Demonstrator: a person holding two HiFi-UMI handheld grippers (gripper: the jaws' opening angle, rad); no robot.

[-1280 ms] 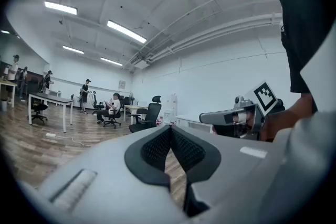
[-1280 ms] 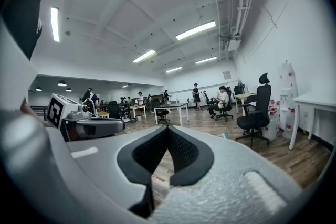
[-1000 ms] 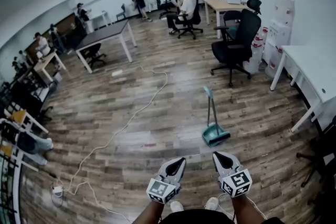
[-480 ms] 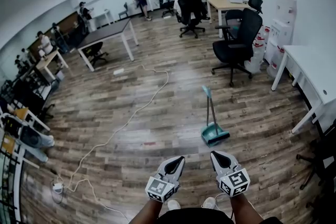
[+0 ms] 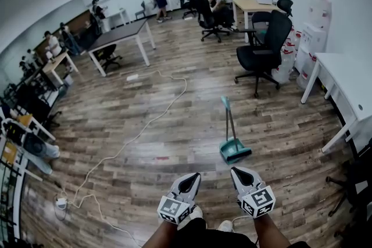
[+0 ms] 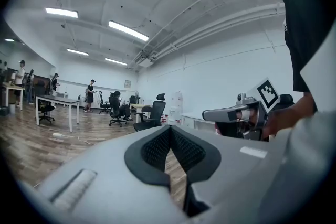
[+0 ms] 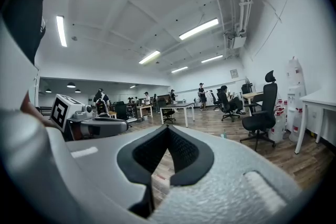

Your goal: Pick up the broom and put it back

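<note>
Nearest, the left gripper (image 5: 192, 178) and right gripper (image 5: 237, 172) are held level, side by side. Both are closed on nothing, presumably because no reach is needed yet. Farther off, slightly right, the broom (image 5: 230, 122) is stood upright in its dustpan (image 5: 235, 151), well apart from both.

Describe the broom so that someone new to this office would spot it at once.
Find the white table at the head view's right edge and the black office chair beside it. Nearer the camera than that chair, the broom stands alone on the wooden floor. It is the only teal thing there: a thin, nearly upright handle over a teal pan.
</note>
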